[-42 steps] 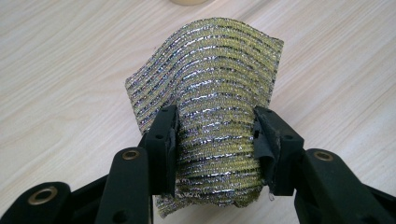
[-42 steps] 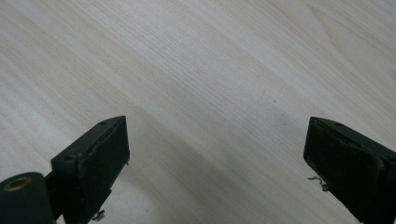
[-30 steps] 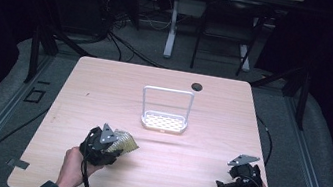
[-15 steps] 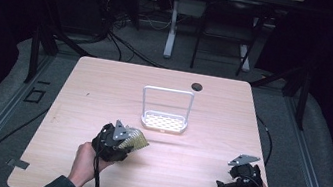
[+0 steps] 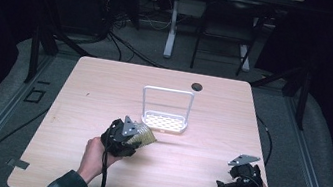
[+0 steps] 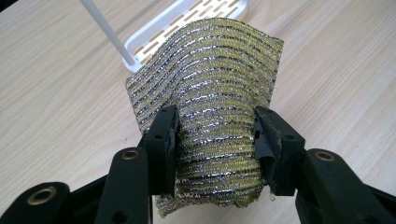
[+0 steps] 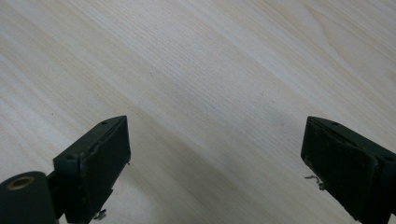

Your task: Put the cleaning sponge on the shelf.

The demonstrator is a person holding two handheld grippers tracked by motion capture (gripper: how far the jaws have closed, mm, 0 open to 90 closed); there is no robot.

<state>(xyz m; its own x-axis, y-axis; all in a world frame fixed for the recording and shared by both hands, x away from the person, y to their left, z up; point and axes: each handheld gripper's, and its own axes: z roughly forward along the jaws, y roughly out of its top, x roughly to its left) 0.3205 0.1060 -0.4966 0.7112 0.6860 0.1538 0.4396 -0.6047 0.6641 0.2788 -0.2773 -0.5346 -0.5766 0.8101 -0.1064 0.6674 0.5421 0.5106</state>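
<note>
The left gripper (image 6: pixel 215 135) clamps a glittery scouring pad (image 6: pixel 210 93), the white rack (image 5: pixel 166 109) at its one o'clock; the right gripper's (image 7: pixel 215 163) fingers gape wide over the bare table (image 7: pixel 196 70).

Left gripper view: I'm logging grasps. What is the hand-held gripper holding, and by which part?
The left hand-held gripper pinches the glittery scrubbing pad across its lower half, jaws on opposite side edges.

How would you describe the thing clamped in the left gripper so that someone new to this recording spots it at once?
Start at the wooden table and find the white rack near its middle. Just in front of it and to its left, the left gripper is shut on a scouring pad, held bowed between the jaws. Its gold and silver glittery stripes mark it out from the plain white rack.
</note>
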